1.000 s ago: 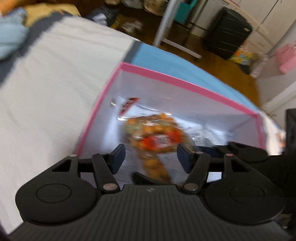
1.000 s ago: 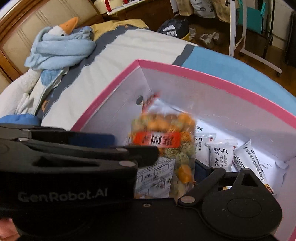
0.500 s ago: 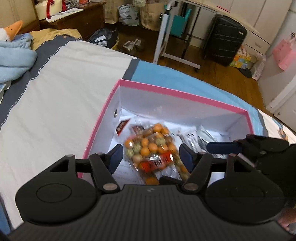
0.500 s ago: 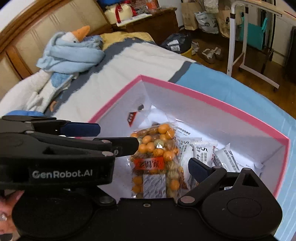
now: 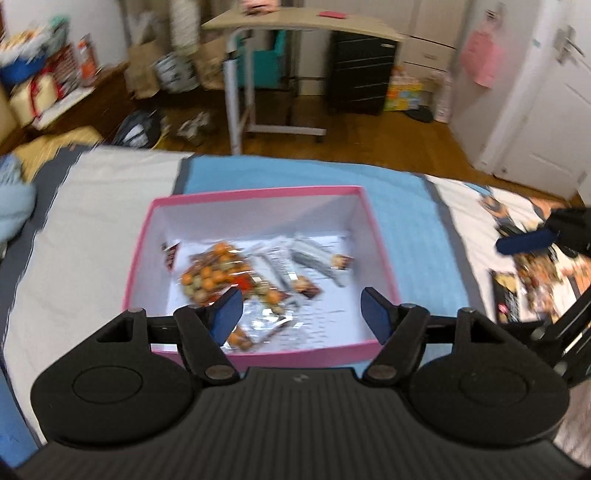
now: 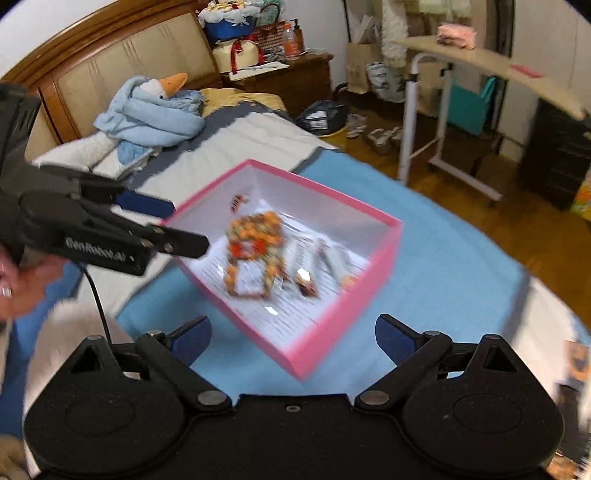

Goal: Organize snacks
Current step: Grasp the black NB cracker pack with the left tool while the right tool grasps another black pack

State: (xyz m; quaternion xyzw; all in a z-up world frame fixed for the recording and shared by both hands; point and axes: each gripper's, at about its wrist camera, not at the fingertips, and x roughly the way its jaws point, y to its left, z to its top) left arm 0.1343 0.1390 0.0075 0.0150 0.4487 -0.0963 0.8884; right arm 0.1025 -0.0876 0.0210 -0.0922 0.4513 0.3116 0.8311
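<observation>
A pink box [image 5: 258,192] with white inside sits on the blue and white bedcover. In it lie a clear bag of orange and green snack balls [image 5: 210,273] and several white packets [image 5: 306,258]. My left gripper [image 5: 301,314] hangs above the box's near side, its jaws opening with nothing between them. The right gripper [image 6: 293,339] is open and empty above the near corner of the box [image 6: 343,321], with the snack bag [image 6: 255,240] beyond it. The left gripper's fingers [image 6: 184,243] reach in from the left. The right gripper's blue pad [image 5: 528,240] shows at the right.
More snack packs [image 5: 535,284] lie on the bed right of the box. A plush goose wrapped in a blue blanket [image 6: 155,110] rests by the headboard. Beyond the bed stand a rolling desk [image 5: 295,29] and a black cabinet [image 5: 362,74]. A hand [image 6: 22,284] holds the left gripper.
The snack bag dropped from between the fingers and now lies in the box. Both grippers rose and drew back from the box, and the left jaws spread wider.
</observation>
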